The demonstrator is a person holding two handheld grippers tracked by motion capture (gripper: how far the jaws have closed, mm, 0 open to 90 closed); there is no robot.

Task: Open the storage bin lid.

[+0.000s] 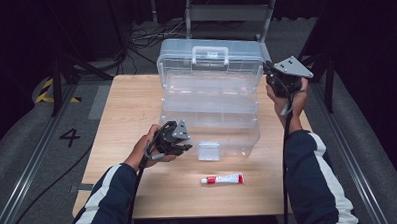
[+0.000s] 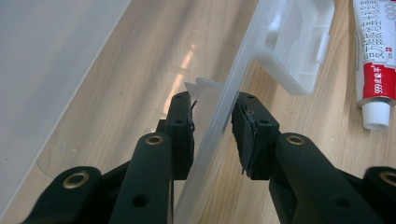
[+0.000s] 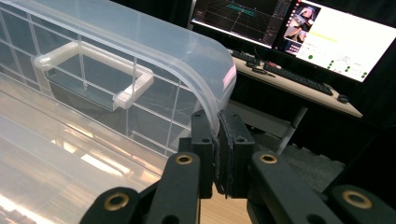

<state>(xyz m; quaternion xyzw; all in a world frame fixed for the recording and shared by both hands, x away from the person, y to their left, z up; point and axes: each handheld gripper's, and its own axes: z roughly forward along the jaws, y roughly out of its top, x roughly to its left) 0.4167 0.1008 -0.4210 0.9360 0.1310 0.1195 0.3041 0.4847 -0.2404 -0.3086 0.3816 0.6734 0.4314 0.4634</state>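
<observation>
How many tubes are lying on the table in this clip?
1. A single red-and-white tube lies on the wooden table, at the near edge in front of the clear storage box, right of the left claw. The box looks empty.

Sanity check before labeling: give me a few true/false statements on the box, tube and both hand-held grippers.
1. The box lid stands open. True.
2. The right hand-held gripper is shut on the lid's edge. True.
3. The tube lies inside the box. False: it lies on the table, in front of the box.
4. The left hand-held gripper hangs clear of the box. False: its jaws straddle the box's front wall, a gap showing at each pad.
5. The tube's cap is white. True.
</observation>
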